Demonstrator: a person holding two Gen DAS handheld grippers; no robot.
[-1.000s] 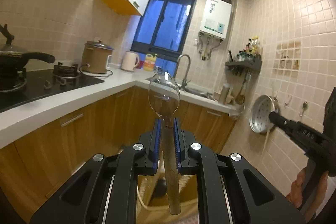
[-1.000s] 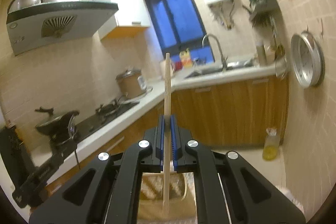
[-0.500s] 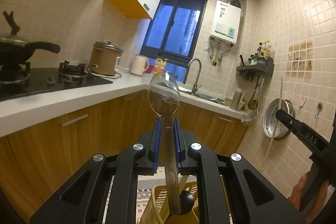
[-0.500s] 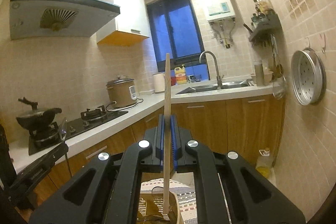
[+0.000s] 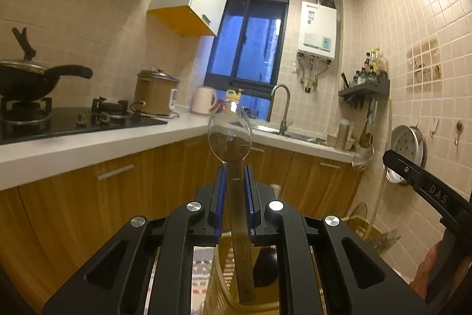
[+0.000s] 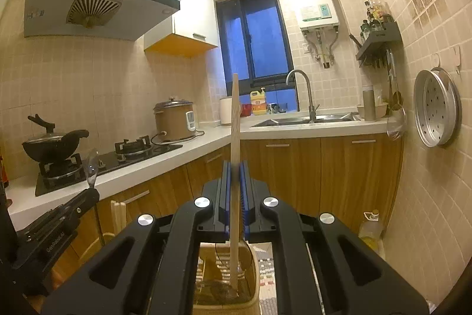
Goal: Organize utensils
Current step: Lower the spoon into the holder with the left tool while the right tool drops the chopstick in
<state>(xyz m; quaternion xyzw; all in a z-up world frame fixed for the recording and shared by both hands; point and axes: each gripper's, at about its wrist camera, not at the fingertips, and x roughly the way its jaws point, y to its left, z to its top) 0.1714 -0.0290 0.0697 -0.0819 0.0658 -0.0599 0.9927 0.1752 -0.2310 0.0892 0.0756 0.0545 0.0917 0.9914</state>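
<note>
My left gripper (image 5: 234,171) is shut on a clear plastic spoon (image 5: 230,133), held upright with its bowl at the top. My right gripper (image 6: 235,167) is shut on a thin wooden chopstick (image 6: 235,114), also upright. Below both grippers stands a woven utensil basket (image 6: 253,297), also seen in the left wrist view (image 5: 216,270), with several utensils inside. The chopstick's lower end hangs over the basket's inside. The right gripper shows at the right of the left wrist view (image 5: 427,191). The left gripper with the spoon shows at the left of the right wrist view (image 6: 85,197).
A white L-shaped counter (image 5: 88,146) carries a gas hob with a black wok (image 5: 26,78), a rice cooker (image 5: 155,93), a kettle and a sink with faucet (image 6: 306,96). A steamer tray (image 6: 436,108) hangs on the right wall. An oil bottle (image 6: 370,229) stands on the floor.
Both views have tilted up and back from the basket. The spoon and the chopstick stay clamped and upright. The basket now shows lower in both views.
</note>
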